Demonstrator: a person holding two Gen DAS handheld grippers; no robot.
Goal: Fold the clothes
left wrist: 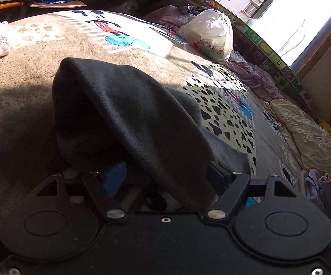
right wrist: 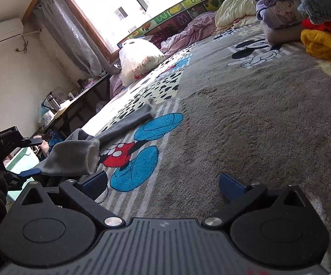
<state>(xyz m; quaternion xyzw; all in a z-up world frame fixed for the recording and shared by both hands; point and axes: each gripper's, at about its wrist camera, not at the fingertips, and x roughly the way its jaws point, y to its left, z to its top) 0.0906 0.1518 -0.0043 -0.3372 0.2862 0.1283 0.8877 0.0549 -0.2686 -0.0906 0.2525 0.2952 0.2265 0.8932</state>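
Blown-out window [left wrist: 286, 11] glare, fisheye-bent edges.

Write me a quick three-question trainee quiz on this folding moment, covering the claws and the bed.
1. True or false: the right claw holds the grey garment.
2. Which claw has grey cloth draped over it? A) left claw B) right claw
3. Fill in: the white plastic bag sits on the blanket near the ____.

Key: 1 false, its jaws stand open over bare blanket. 2 A. 3 window.
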